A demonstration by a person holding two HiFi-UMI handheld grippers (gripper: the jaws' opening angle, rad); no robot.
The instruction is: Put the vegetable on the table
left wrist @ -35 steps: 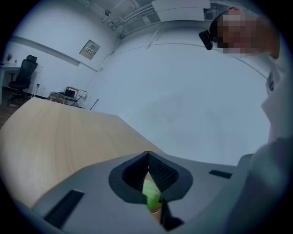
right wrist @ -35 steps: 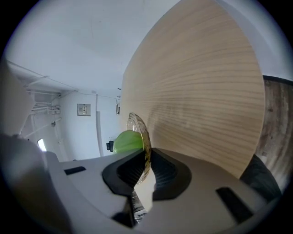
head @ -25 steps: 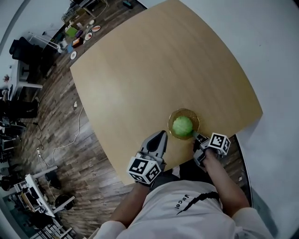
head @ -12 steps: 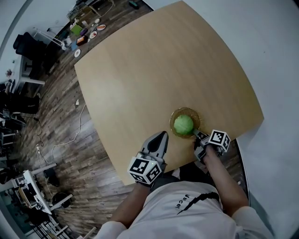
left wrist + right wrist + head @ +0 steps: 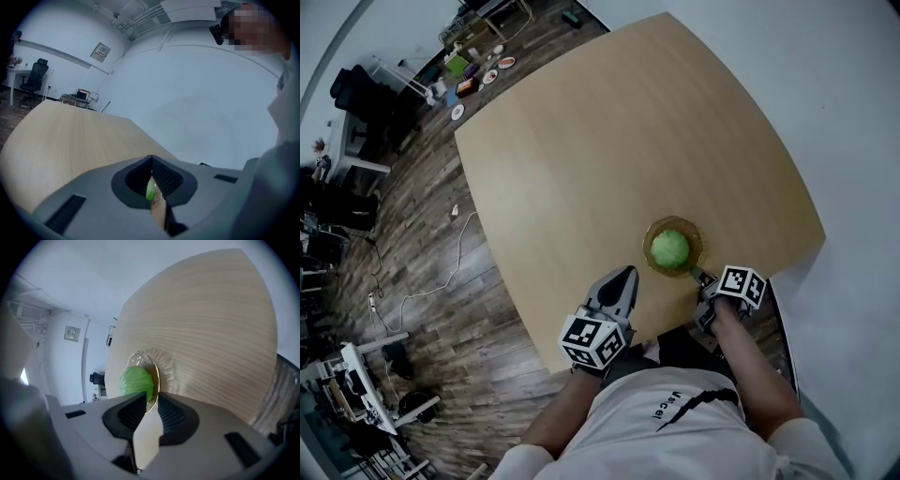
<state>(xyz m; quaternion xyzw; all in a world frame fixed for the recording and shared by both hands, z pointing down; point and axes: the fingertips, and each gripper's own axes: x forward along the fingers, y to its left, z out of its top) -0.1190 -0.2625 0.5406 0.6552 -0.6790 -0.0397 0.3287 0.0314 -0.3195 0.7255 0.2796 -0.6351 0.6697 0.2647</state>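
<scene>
A round green cabbage (image 5: 672, 247) sits in a small glass bowl (image 5: 649, 238) near the front right of the wooden table (image 5: 609, 141). My right gripper (image 5: 701, 276) is at the bowl's near rim. In the right gripper view its jaws stand a narrow gap apart, the bowl (image 5: 140, 355) rim runs into that gap, and the cabbage (image 5: 136, 380) lies just beyond my right gripper (image 5: 151, 397). My left gripper (image 5: 625, 272) rests shut over the table's near edge, left of the bowl. Through the slit of my left gripper (image 5: 151, 158) a sliver of the cabbage (image 5: 150, 191) shows.
The table's (image 5: 211, 324) near edge lies right under both grippers, and its right corner (image 5: 820, 234) is close to the bowl. Left of the table is wood floor with a white cable (image 5: 441, 272), black chairs (image 5: 356, 89) and small dishes (image 5: 469, 84) at the far end.
Both grippers and the bowl keep their places relative to each other. Only the head view has shifted slightly.
</scene>
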